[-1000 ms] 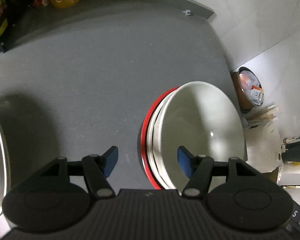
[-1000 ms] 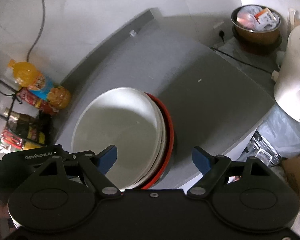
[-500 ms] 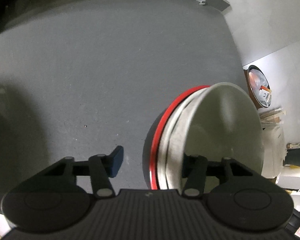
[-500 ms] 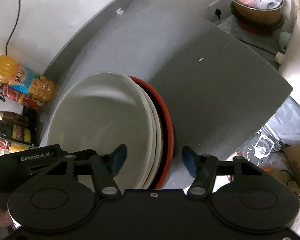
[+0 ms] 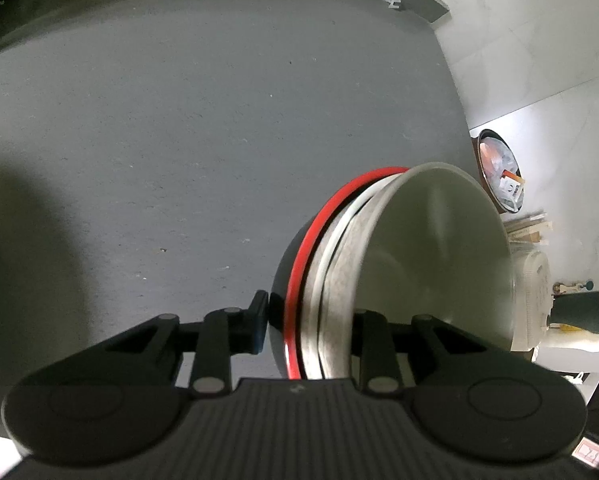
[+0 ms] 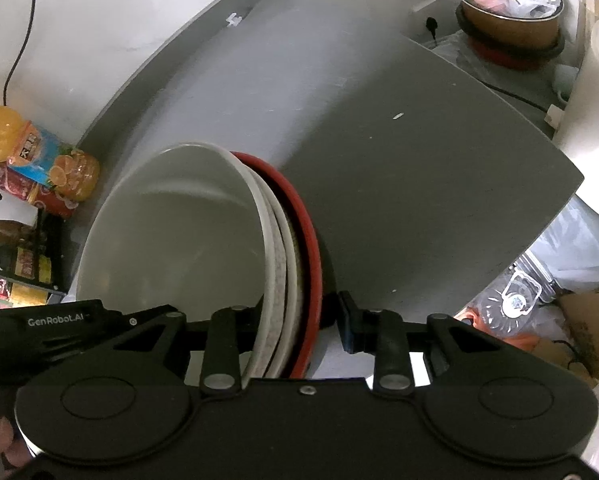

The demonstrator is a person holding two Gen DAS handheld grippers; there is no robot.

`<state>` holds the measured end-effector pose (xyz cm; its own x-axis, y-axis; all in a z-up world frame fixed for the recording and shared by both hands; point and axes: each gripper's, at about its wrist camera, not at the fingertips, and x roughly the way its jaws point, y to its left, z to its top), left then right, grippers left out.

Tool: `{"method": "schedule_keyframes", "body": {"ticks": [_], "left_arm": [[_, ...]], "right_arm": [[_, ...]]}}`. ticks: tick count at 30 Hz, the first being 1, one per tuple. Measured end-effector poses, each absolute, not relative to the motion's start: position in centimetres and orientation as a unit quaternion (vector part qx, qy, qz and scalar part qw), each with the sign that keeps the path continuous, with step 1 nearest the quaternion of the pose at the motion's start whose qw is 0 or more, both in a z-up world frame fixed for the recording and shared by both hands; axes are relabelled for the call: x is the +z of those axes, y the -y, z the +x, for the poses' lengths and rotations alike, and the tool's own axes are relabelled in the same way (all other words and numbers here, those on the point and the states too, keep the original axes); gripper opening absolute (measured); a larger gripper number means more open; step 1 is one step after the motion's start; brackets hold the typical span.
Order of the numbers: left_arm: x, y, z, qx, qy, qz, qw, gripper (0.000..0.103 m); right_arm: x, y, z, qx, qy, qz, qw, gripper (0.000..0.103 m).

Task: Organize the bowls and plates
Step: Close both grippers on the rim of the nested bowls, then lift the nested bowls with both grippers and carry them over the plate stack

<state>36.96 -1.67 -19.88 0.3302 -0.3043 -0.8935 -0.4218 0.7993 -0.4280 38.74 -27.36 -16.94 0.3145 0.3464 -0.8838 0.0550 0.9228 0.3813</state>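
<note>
Bowls (image 5: 431, 256) nested in one stack sit on the counter (image 5: 179, 140), near its edge. We find left tongs (image 5: 305, 330) and right tongs (image 6: 299, 328) both clamped on opposite rims. Uneven lifting could slide the inner bowls out.
</note>
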Motion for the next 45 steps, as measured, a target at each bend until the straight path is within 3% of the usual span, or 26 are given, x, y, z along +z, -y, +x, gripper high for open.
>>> {"method": "schedule_keyframes", "body": {"ticks": [45], "left_arm": [[-12.2,-11.8,22.5,0.190,-0.468,-0.396,0.767,0.026]], "right_arm": [[-10.3,10.6,34.9,0.289,-0.555,0.089,0.775,0.030]]}}
